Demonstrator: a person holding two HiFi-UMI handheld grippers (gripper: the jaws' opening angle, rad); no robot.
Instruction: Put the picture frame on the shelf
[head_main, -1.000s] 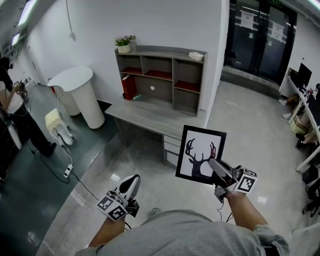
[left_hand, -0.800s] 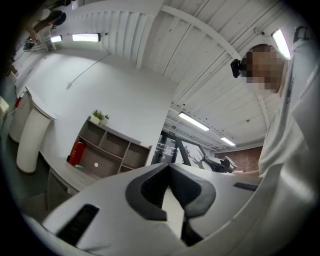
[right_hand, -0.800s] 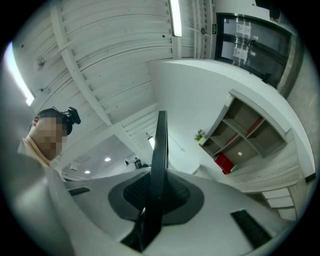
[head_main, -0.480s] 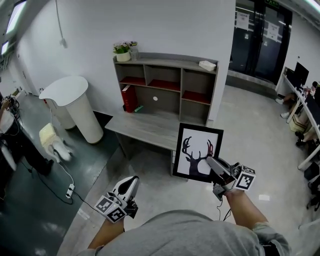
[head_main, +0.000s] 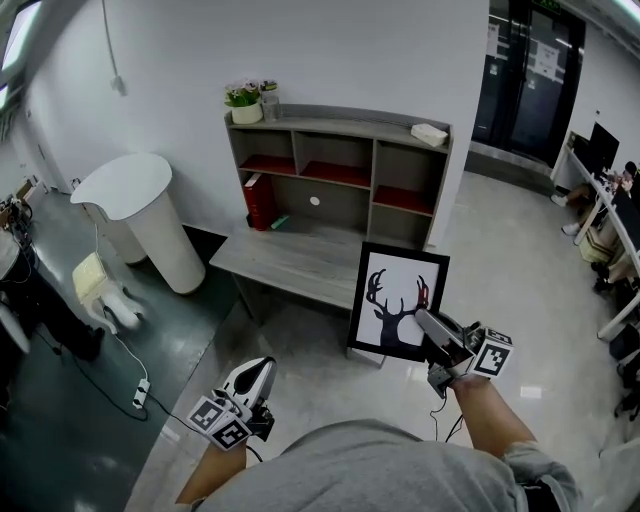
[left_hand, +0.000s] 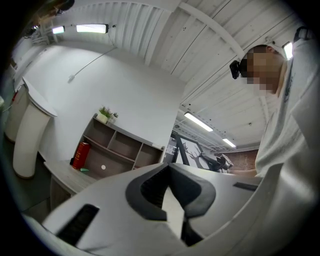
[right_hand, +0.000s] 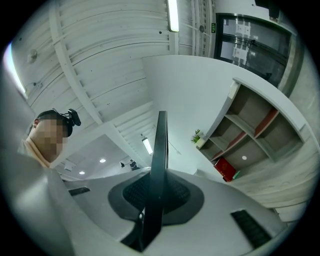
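Head view: the right gripper (head_main: 428, 330), at lower right of centre, is clamped on the lower right edge of the picture frame (head_main: 397, 299), a black frame around a white sheet with a black stag silhouette. The frame is held upright in the air, in front of the desk and well apart from the shelf unit (head_main: 340, 172). That unit stands at upper centre against a white wall, grey with red-lined compartments, on a grey wood-grain desk top (head_main: 285, 260). A red binder (head_main: 258, 200) stands in its lower left compartment. A potted plant (head_main: 243, 97) sits on its top at left and a white box (head_main: 428, 133) at right. A white pedestal (head_main: 130, 190) stands at left, and a power strip (head_main: 140, 394) lies on the floor (head_main: 520, 270). The floor is pale polished grey, turning dark green towards the left. Dark glass doors (head_main: 530, 70) fill the upper right. The left gripper (head_main: 252, 384) hangs at lower left over the floor. Left gripper view: its jaws are together with nothing between them; shelf unit, binder and plant show at mid-left under a white ribbed ceiling (left_hand: 150, 30). Right gripper view: the frame runs edge-on up the centre, both pads pressed on it, with the shelf unit at right.
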